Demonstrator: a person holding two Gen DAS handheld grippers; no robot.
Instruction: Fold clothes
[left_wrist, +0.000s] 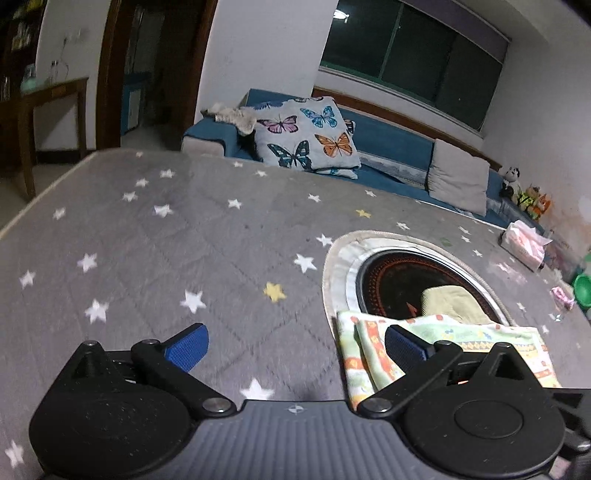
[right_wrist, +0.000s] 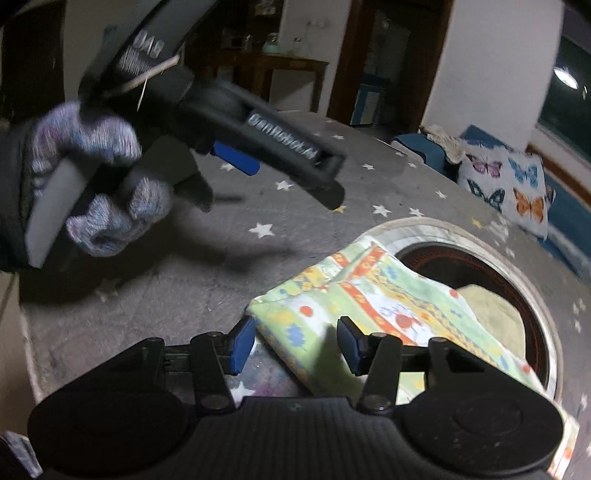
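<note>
A folded cloth (left_wrist: 461, 339) with a green, yellow and orange print lies on the grey star-patterned table cover, partly over a round black hotplate. It also shows in the right wrist view (right_wrist: 373, 295). My left gripper (left_wrist: 295, 349) is open and empty, held above the cover just left of the cloth; its right finger (left_wrist: 404, 347) is over the cloth's left edge. My right gripper (right_wrist: 295, 345) is open, low over the cloth's near corner, holding nothing. The left gripper also shows in the right wrist view (right_wrist: 258, 155), held in a gloved hand, raised at the left.
The round hotplate (left_wrist: 391, 280) sits in a pale ring in the table, with a yellowish cloth (left_wrist: 450, 299) on it. A tissue pack (left_wrist: 524, 243) and green bowl (left_wrist: 583, 284) sit far right. A blue sofa with a butterfly pillow (left_wrist: 310, 136) stands behind the table.
</note>
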